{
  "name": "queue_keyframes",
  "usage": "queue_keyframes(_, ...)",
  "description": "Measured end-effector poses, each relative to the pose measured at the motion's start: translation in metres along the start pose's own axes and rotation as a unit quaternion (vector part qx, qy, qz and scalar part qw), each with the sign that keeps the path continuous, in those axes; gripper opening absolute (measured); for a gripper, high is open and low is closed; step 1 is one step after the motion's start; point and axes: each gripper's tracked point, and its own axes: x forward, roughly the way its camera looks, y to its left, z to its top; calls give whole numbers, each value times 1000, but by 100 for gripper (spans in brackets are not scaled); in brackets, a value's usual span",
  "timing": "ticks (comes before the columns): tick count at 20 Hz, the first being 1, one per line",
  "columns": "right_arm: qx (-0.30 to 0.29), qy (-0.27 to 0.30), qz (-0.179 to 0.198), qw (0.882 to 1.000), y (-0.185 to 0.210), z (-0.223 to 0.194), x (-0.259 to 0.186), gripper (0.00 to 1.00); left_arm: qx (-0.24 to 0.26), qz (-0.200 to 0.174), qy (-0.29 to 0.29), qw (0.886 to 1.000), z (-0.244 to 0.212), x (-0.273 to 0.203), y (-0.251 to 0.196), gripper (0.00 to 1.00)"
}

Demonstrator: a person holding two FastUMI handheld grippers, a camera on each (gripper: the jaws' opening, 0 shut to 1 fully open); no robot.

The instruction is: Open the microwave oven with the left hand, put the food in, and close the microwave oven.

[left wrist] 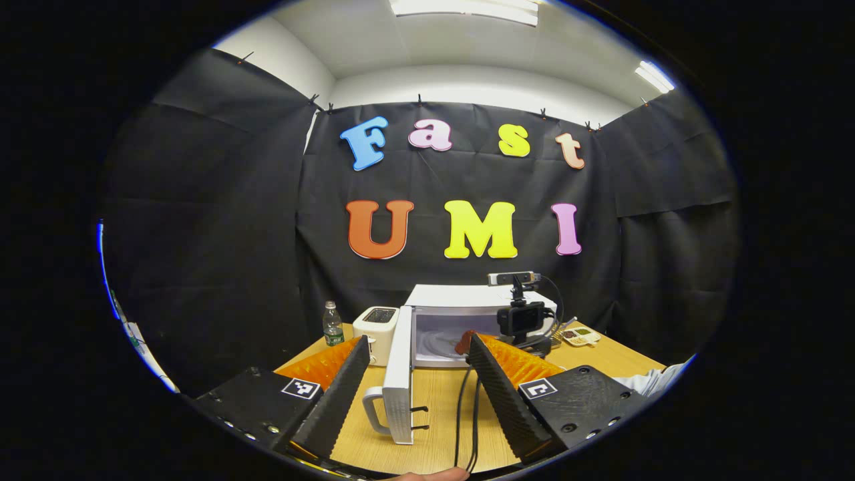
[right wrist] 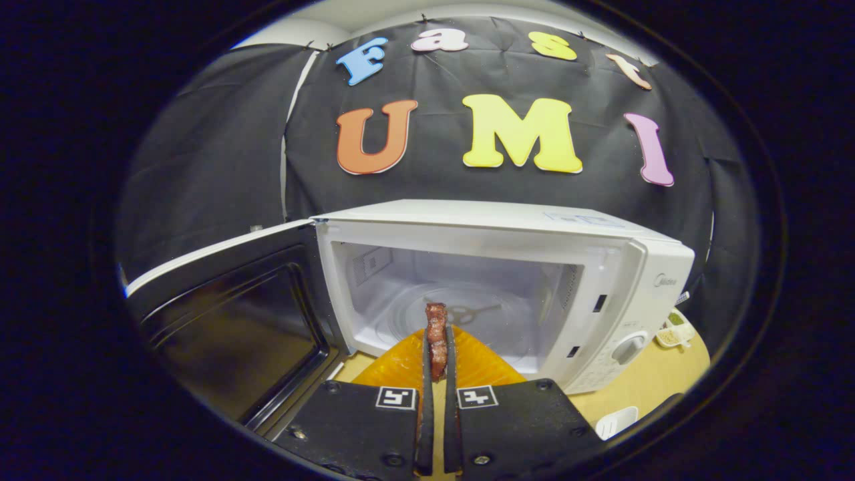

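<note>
Nearest in the right gripper view, the right claw (right wrist: 437, 347) is seen narrowed onto one strip of food (right wrist: 436, 337), which is pinched upright between both fingers. It is held just in front of the mouth of the microwave (right wrist: 507, 220), lined up with the cavity, where one glass turntable (right wrist: 461, 314) can be made out. The door (right wrist: 234, 314) is swung fully out to the left, its dark inner window turned toward the camera.

In the left gripper view, the left claw (left wrist: 414, 374) is spread wide and nothing is held in it. It is kept low over the tabletop (left wrist: 441, 421), with the edge of the open door and its handle (left wrist: 377, 411) seen between the fingers, apart from both.

The opening step is judged done. The food is not yet inside, so the placing is in hand; what is left is the setting down on the turntable, the release, the retreat of the right claw, and the closing of the door, for which the left claw is judged well placed.

Counted: one microwave, one door, one strip of food, two claws. Also on the tabletop are one toaster (left wrist: 375, 326), one bottle (left wrist: 332, 324) and one small dish (left wrist: 580, 336) beside the microwave.
</note>
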Motion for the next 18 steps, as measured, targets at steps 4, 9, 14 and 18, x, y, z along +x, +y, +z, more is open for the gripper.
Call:
queue_keyframes(4,64,-11,-2,998,2,8,36,10,0,-7,12,1000,-11,12,-1,92)
queue_keyframes(9,268,-71,-26,960,-11,19,67,10,-3,-6,22,1000,-21,23,4,92)
queue_keyframes(14,424,-118,-99,892,-40,3,101,10,-6,2,31,999,-29,30,14,82)
queue_keyframes(18,452,-96,-131,877,-35,-16,125,11,-16,10,38,999,-35,31,24,82)
